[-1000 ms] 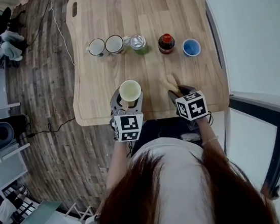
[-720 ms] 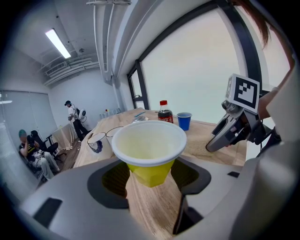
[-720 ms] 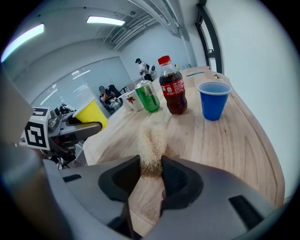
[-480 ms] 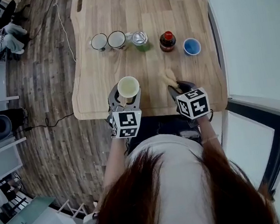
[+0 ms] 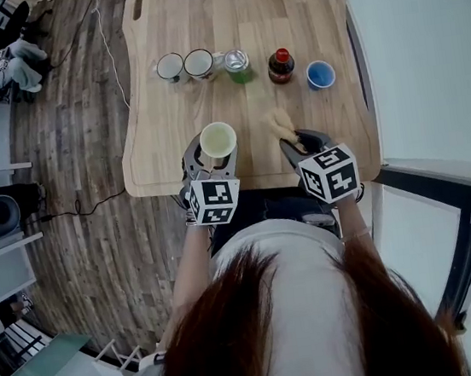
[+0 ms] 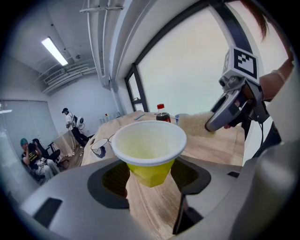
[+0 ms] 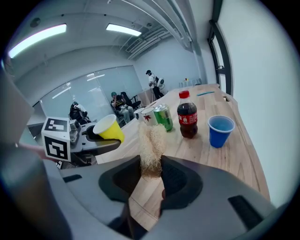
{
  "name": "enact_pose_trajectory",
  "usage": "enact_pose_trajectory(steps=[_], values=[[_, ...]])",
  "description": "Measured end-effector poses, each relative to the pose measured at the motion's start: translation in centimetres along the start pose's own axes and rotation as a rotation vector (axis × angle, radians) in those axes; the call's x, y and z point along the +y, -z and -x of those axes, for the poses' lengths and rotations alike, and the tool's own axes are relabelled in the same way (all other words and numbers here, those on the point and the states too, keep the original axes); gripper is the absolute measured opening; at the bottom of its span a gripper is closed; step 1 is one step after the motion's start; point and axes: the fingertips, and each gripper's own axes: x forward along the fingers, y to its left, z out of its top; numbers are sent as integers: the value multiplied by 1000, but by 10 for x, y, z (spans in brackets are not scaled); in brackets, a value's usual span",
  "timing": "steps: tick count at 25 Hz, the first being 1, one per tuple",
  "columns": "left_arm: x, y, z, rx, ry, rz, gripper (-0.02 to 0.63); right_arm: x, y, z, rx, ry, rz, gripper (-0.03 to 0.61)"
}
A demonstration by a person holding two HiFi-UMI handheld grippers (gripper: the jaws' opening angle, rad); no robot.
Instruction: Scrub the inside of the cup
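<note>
room: office, plank floor [image 5: 69,162] | pale wooden table [image 5: 164,106]; cola bottle [image 5: 281,66], red label, print unreadable; green can [image 5: 238,65] | left gripper [image 6: 150,176] clasps yellow cup [image 6: 149,140] over table's near edge | right gripper [image 7: 151,171], jaws just closing, pinches fibrous scrubber [image 7: 151,140]

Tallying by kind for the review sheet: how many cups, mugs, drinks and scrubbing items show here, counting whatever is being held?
Cups: 2, yellow cup, blue cup
Mugs: 2, left mug, right mug
Cans: 1, green can
Bottles: 1, cola bottle
Scrubbers: 1, fibre scrubber
Total: 7
</note>
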Motion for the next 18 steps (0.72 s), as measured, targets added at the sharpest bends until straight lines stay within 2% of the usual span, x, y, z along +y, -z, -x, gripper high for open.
enact_pose_trajectory(steps=[18], values=[[33, -2, 4, -12, 86, -130, 281, 75, -61, 16, -127, -45, -2, 132]])
